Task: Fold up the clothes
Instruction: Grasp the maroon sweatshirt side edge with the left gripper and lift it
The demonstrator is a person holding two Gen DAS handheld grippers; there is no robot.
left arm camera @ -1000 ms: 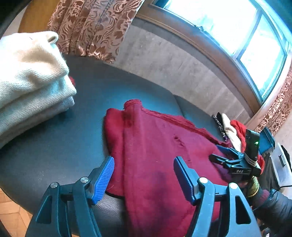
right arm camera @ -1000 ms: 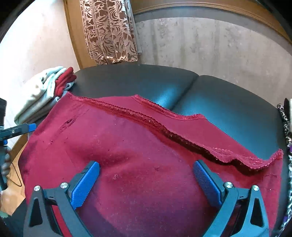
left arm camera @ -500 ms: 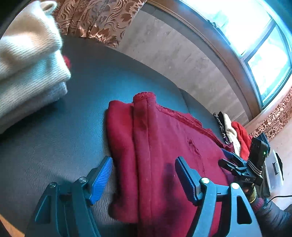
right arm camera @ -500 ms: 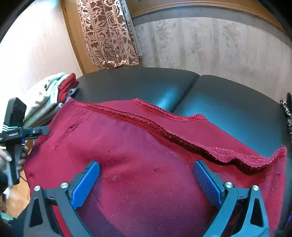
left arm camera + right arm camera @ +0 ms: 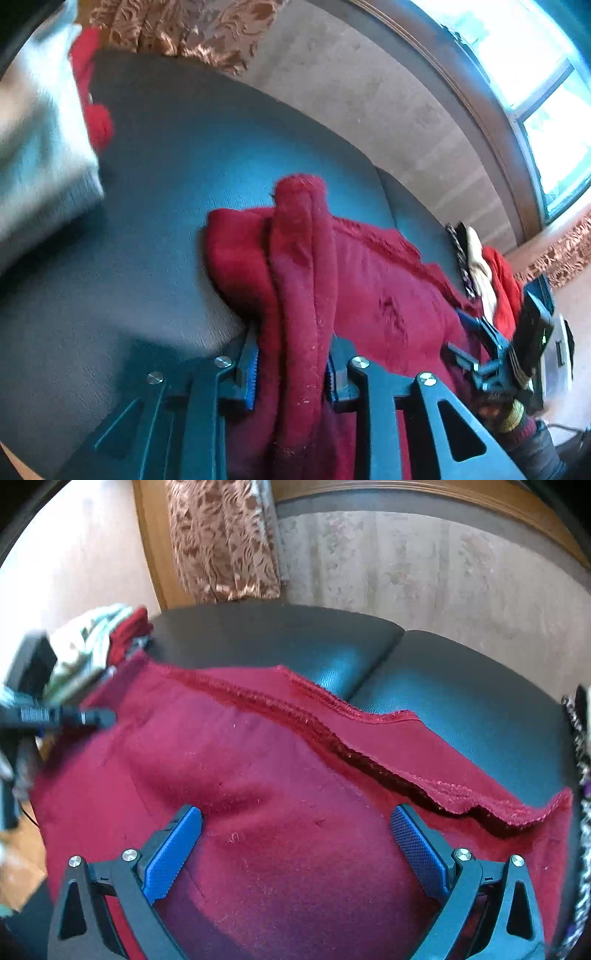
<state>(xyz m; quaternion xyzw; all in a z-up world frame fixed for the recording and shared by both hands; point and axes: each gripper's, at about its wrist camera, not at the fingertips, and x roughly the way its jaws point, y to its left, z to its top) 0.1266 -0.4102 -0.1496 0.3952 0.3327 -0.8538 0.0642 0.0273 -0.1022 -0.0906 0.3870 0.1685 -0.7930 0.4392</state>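
A dark red garment (image 5: 280,812) lay spread across the black padded seat (image 5: 166,206), its frayed far edge running from the left side toward the right in the right wrist view. Its left end was bunched into a raised ridge of cloth.

The left gripper (image 5: 291,373) sat at that left end, and its fingers (image 5: 250,373) were closing around the ridge, which ran straight up between the two blue pads. The cloth filled the gap and both pads pressed against it, so the fold was pinched there. In the right wrist view this gripper showed only as a blurred dark shape at the left edge of the garment.

The right gripper (image 5: 295,845) hung over the broad middle of the garment with its fingers (image 5: 171,853) spread wide apart. The red cloth lay beneath and between them, but neither pad pinched it.

A stack of folded pale clothes (image 5: 40,155) rested at the far left of the seat, well apart from the red garment, with a bit of bright red cloth (image 5: 94,110) beside it. A small heap of other clothes (image 5: 484,266) sat at the right end of the seat. Behind the seat stood a pale wall (image 5: 424,576), a patterned brown curtain (image 5: 221,542) and a bright window (image 5: 535,66).
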